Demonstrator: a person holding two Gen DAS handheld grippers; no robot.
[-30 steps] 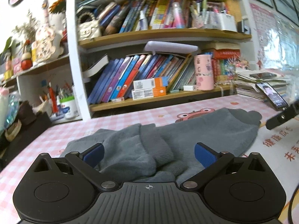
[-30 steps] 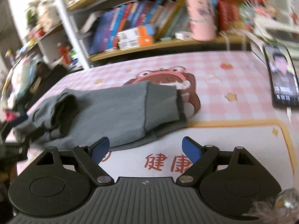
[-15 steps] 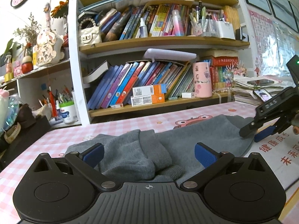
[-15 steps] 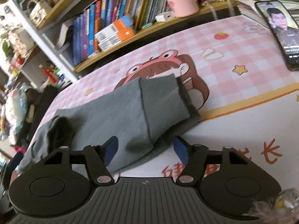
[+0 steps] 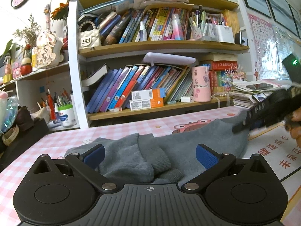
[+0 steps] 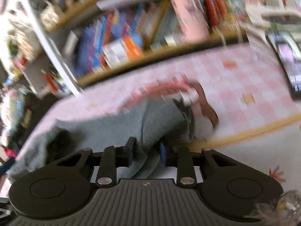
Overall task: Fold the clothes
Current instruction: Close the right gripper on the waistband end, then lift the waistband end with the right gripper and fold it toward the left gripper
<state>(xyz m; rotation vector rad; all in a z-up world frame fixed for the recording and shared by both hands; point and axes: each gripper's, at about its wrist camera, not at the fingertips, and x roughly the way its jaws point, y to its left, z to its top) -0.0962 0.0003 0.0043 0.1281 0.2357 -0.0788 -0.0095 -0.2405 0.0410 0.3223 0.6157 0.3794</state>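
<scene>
A grey knit garment (image 5: pixel 169 150) lies crumpled on the pink checked tablecloth (image 5: pixel 56 141). My left gripper (image 5: pixel 149 154) is open, its blue pads to either side of the bunched cuffs at the garment's near end. My right gripper (image 6: pixel 145 150) is shut on the near edge of the garment (image 6: pixel 131 124) by its ribbed hem; this view is blurred. The right gripper also shows in the left wrist view (image 5: pixel 263 113), over the garment's far right end.
A bookshelf (image 5: pixel 150 47) full of books stands behind the table. A pink cup (image 5: pixel 201 83) sits on its lowest shelf. A phone (image 6: pixel 287 60) lies at the right. A white mat with red characters (image 5: pixel 282 150) covers the table's right part.
My right gripper has moved onto the garment's hem end and closed on it. My left gripper has stayed open over the crumpled end and has tilted slightly.
</scene>
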